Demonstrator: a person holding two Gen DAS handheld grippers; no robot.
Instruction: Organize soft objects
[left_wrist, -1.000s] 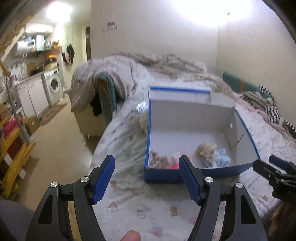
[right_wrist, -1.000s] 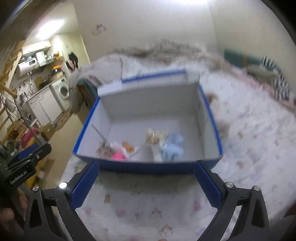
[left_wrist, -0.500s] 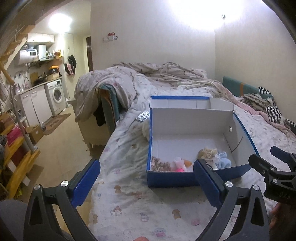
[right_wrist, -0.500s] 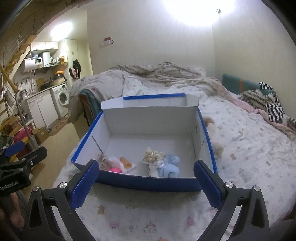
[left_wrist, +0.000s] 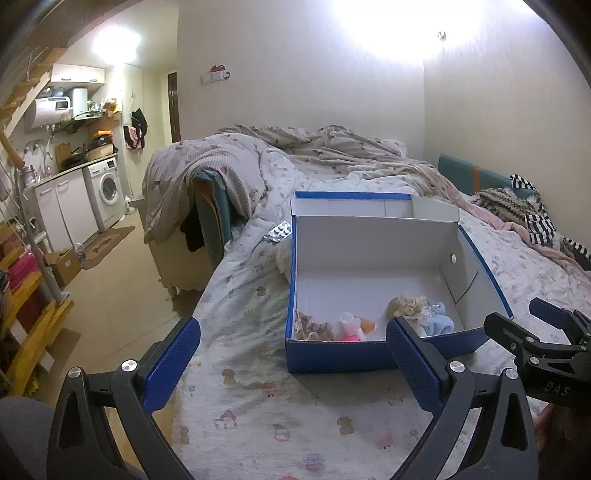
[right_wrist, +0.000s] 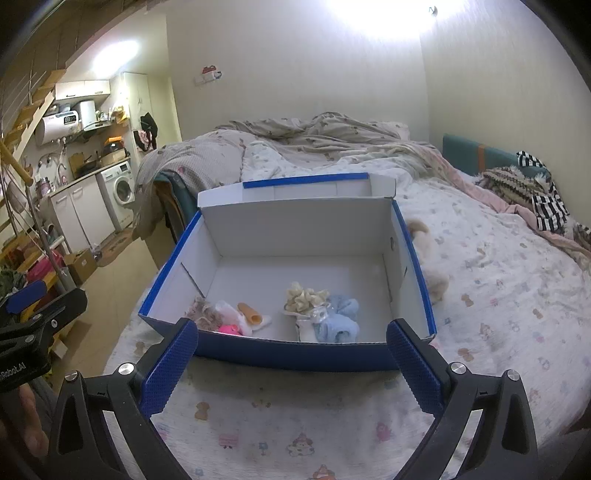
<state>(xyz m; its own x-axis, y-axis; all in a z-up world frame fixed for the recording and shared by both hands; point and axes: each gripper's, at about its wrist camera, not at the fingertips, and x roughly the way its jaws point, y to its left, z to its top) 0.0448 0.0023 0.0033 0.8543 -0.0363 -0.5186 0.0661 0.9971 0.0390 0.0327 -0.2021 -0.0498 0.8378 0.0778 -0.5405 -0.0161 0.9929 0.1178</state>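
Hovering over the bed (right_wrist: 498, 295), left gripper (left_wrist: 293, 360) and right gripper (right_wrist: 291, 360): fingers spread wide, holding nothing. Blue box (right_wrist: 295, 356) sits on the sheet just ahead; soft toys (right_wrist: 325, 314) clustered along its near wall, inside.

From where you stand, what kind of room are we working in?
Likely a small studio flat's sleeping area: the blue box sits on a bed with a rumpled duvet, and a kitchenette with a washing machine opens off to the left, beside wooden stairs.
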